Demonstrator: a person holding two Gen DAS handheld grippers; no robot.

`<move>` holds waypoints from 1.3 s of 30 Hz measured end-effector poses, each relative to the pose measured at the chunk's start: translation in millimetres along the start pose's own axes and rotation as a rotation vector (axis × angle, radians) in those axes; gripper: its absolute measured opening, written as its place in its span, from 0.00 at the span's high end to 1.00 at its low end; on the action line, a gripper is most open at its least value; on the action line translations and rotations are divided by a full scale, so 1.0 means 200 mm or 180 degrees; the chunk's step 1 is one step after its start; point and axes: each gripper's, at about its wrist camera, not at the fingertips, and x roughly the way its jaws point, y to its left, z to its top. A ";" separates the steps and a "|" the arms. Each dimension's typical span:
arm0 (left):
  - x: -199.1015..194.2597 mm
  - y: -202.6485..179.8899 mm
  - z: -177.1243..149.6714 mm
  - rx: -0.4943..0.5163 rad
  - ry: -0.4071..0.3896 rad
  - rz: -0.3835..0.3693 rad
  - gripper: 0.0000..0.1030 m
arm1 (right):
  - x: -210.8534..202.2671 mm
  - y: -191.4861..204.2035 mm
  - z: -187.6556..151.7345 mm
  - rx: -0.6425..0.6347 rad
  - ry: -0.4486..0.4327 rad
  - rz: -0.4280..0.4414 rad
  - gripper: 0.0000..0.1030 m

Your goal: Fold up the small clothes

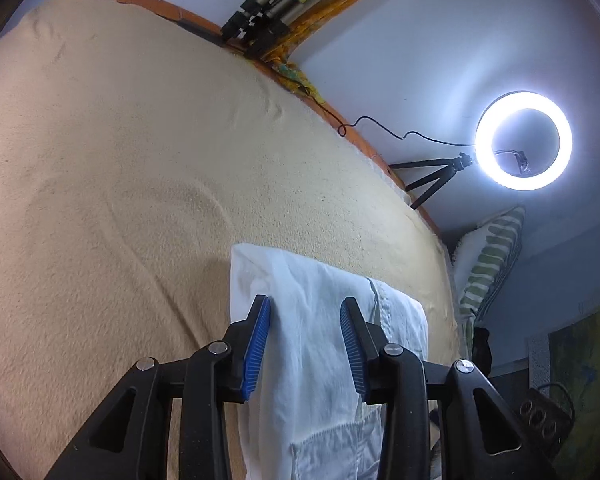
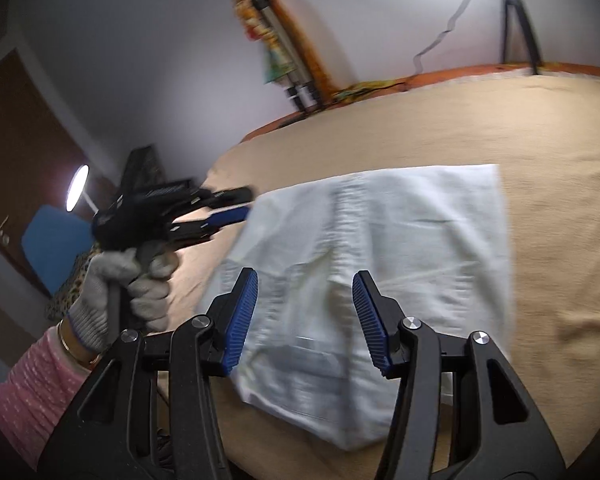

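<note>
A white garment (image 2: pixel 380 248), folded flat into a rough rectangle, lies on the tan bedcover (image 2: pixel 540 128). In the left wrist view it (image 1: pixel 320 320) runs between and under the fingers. My left gripper (image 1: pixel 305 308) is open over the garment's edge, holding nothing; it also shows in the right wrist view (image 2: pixel 240 206), held by a gloved hand at the garment's left corner. My right gripper (image 2: pixel 305 284) is open just above the near part of the garment, empty. The right view is motion-blurred.
A lit ring light (image 1: pixel 524 140) on a small tripod stands at the bed's far edge with its cable. A folded tripod (image 1: pixel 260 16) and colourful cloth lean on the wall. A striped pillow (image 1: pixel 488 264) lies at the bed's end. A brown door (image 2: pixel 16 152) is at the left.
</note>
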 end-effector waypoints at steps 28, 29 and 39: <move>0.12 0.02 0.09 0.0145 -0.0171 0.0446 0.84 | 0.52 0.36 -0.18 -0.0740 0.0752 -0.0061 0.59; 0.10 0.01 0.09 0.0236 -0.0178 0.0561 0.84 | 0.52 0.37 -0.18 -0.0763 0.0748 -0.0074 0.59; -0.19 -0.21 -0.12 0.1174 -0.0601 0.1004 0.77 | 0.12 0.23 -0.05 -0.0642 0.0264 0.0206 0.59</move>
